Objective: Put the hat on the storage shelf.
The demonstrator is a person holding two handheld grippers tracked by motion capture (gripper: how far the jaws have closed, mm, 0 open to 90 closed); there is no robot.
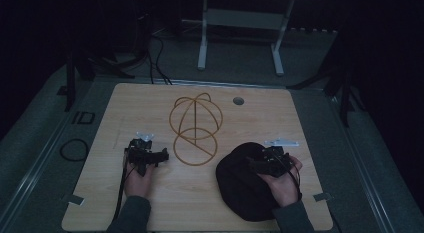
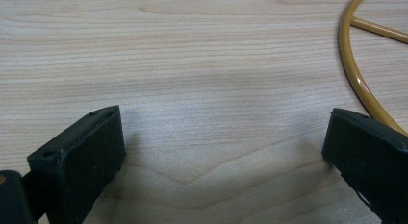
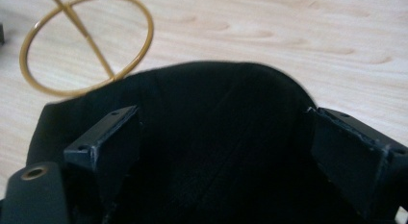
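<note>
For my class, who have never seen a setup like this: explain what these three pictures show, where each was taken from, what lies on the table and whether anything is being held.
No robot is here. A person sits at a wooden table and holds a hand tool with two black jaws in each hand: the left gripper and the right gripper.

The high view looks down from above the person. Each of the other two pictures comes from a camera riding on one gripper, looking out between its jaws.

On the table lie a gold wire stand made of hoops, and a black cloth item, perhaps a hat.

The left gripper is open over bare wood, with the stand's ring beside it. The right gripper is open over the black cloth. Nothing is clamped yet.
</note>
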